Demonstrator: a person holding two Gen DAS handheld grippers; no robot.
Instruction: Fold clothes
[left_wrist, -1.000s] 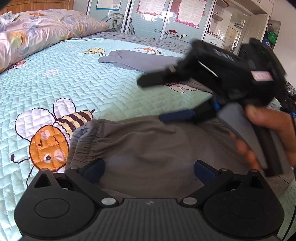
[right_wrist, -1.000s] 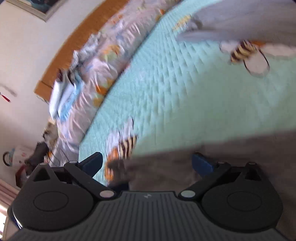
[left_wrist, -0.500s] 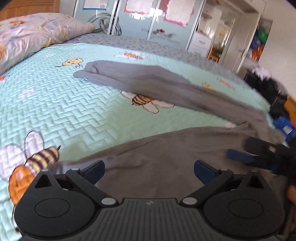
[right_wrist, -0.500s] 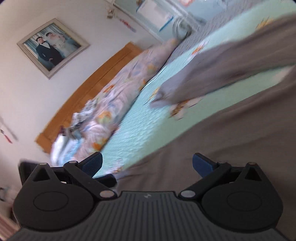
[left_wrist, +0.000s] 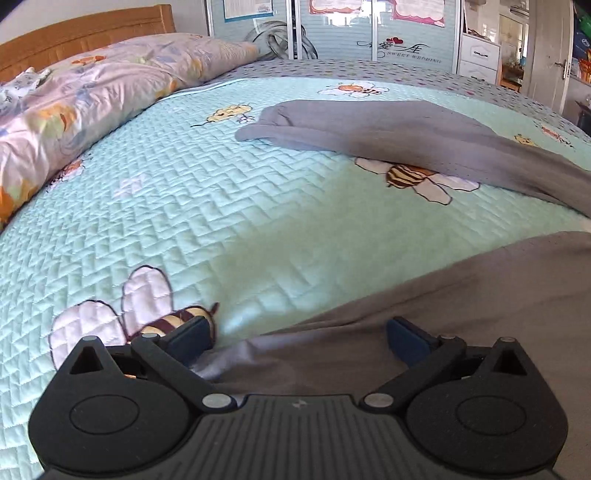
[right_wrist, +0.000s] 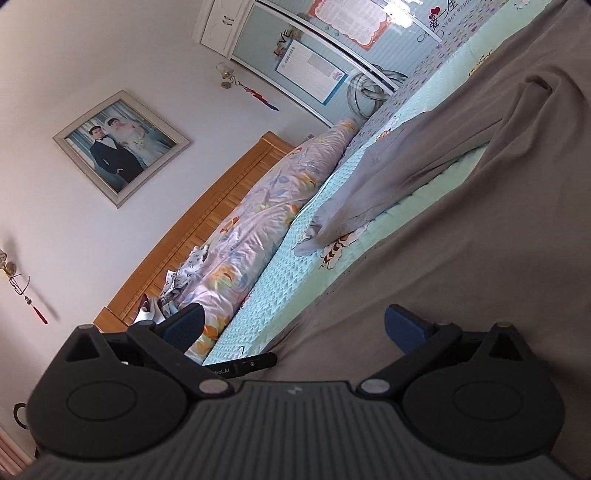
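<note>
Grey trousers lie spread on the bee-patterned bedspread (left_wrist: 184, 206). One leg (left_wrist: 388, 133) stretches across the far side; the nearer part (left_wrist: 461, 295) runs under my left gripper (left_wrist: 299, 338). That gripper is open, its blue pads either side of a cloth edge with nothing clamped. In the right wrist view, tilted steeply, the trousers (right_wrist: 461, 258) fill the right side and the far leg (right_wrist: 399, 170) lies beyond. My right gripper (right_wrist: 295, 326) is open above the cloth's edge. A black bar (right_wrist: 243, 365) below it looks like part of the other gripper.
A floral duvet (left_wrist: 92, 92) is heaped along the left by the wooden headboard (left_wrist: 74, 40). Wardrobe doors (left_wrist: 369, 29) stand past the bed's far end. A framed photo (right_wrist: 122, 147) hangs on the wall.
The right gripper and hand have left the left wrist view. The right view has rolled from bedspread to wall and headboard. The left gripper has shifted along the near cloth to its edge.
</note>
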